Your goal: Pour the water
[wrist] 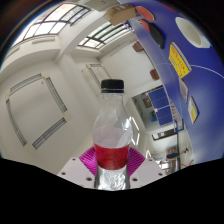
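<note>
Tool (112, 172) clamped on one bottle (111, 130), a pink pad (84, 161) pressing its lower body from either side. Bottle held upright between the fingers, rising straight ahead of them — clear plastic, black cap (112, 86) on, clear label band below the shoulder, red liquid low in the body, level just above the pads. Bottle's base cut off below the fingers; finger bodies themselves mostly hidden, only pale edges showing beside the pads.

Beyond the bottle, view tilted upward into a room: white walls, a ceiling with two skylight panels (55, 22) visible, a framed rectangular panel (30, 105) on the left wall. To the right, a blue surface (175, 40) carrying yellow shapes — hard to make out what it is. Further down on that side, small blue-and-white fixtures (160, 100), too small to identify. No tabletop in view.
</note>
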Action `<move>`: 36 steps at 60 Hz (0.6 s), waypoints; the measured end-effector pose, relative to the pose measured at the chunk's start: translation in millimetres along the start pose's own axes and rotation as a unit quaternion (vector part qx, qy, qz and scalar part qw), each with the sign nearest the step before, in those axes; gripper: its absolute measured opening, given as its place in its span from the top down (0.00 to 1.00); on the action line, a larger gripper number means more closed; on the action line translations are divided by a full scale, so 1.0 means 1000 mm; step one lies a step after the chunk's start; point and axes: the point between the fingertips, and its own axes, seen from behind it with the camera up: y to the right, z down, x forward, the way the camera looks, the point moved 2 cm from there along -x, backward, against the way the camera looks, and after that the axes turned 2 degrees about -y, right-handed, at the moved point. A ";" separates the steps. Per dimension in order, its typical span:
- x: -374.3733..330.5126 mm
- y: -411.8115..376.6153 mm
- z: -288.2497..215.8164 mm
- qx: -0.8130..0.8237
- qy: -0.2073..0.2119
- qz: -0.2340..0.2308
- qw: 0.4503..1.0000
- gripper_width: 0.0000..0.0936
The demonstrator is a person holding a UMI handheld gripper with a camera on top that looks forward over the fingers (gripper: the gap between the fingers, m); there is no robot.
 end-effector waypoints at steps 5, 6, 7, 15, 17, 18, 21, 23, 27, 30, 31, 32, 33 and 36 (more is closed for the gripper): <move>-0.015 0.024 -0.055 0.057 0.035 0.002 0.998 0.64; -0.010 0.034 -0.067 0.068 0.045 0.004 0.997 0.64; -0.011 0.040 -0.078 0.079 0.056 0.006 0.995 0.64; -0.030 0.091 -0.134 0.152 0.109 0.026 0.982 0.63; -0.031 0.095 -0.136 0.158 0.107 0.025 0.981 0.64; -0.031 0.097 -0.137 0.158 0.107 0.026 0.981 0.64; -0.034 0.104 -0.140 0.161 0.107 0.032 0.981 0.64; -0.034 0.107 -0.142 0.167 0.106 0.030 0.980 0.64; -0.034 0.107 -0.144 0.172 0.106 0.034 0.979 0.64; -0.032 0.106 -0.144 0.164 0.102 0.039 0.980 0.64; -0.031 0.103 -0.144 0.159 0.098 0.040 0.982 0.64; -0.030 0.099 -0.143 0.152 0.094 0.040 0.983 0.64; -0.028 0.095 -0.142 0.143 0.089 0.042 0.985 0.64; -0.024 0.076 -0.136 0.099 0.072 0.052 0.991 0.64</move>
